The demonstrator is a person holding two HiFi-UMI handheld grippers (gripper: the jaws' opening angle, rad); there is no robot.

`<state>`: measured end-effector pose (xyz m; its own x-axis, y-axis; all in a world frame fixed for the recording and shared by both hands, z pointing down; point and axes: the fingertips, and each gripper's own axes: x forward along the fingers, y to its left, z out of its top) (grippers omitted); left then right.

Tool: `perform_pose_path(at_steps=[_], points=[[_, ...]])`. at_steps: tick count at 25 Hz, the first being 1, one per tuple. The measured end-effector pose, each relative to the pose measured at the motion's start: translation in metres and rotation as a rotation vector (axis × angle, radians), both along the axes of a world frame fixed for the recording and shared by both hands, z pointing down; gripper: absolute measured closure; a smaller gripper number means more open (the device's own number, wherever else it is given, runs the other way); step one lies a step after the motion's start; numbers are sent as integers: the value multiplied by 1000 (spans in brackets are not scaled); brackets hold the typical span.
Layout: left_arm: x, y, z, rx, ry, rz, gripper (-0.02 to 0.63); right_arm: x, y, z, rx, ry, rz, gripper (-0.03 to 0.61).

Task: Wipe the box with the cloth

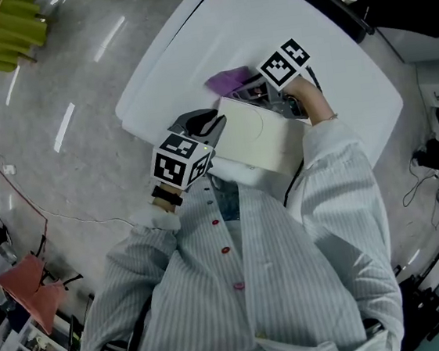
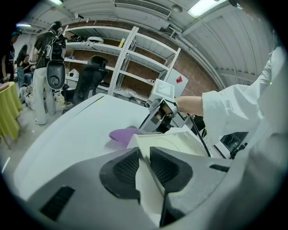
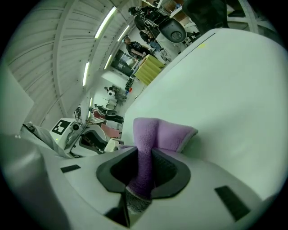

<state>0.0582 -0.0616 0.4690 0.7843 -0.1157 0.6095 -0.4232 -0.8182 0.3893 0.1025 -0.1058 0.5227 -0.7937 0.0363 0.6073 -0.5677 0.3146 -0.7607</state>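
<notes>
**Centre left, head view:** the left gripper is clamped on a thin wall of the cream box, which sits mid-frame on the white table.

**Upper centre:** the right gripper pinches a fold of the purple cloth, just beside the box's far edge.

**Step, as judged:** wiping is about to start, and the next move is to draw the cloth across the box top.

**Room to move:** bare tabletop lies above and to the right, while the table edge runs near at left.

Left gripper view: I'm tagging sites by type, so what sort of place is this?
Probably a lab or workshop hall: open metal shelving, an office chair, and strip lights on a vaulted ceiling. Loose cables cross the bare floor.
</notes>
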Motion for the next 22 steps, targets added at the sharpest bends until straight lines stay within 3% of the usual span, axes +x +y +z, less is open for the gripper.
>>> perform_pose_path(at_steps=[13, 22], points=[[6, -1, 3, -11, 7, 19, 552, 70, 50, 4, -67, 34, 19, 491], [11, 0, 2, -17, -6, 55, 548, 122, 86, 2, -102, 59, 120, 491]])
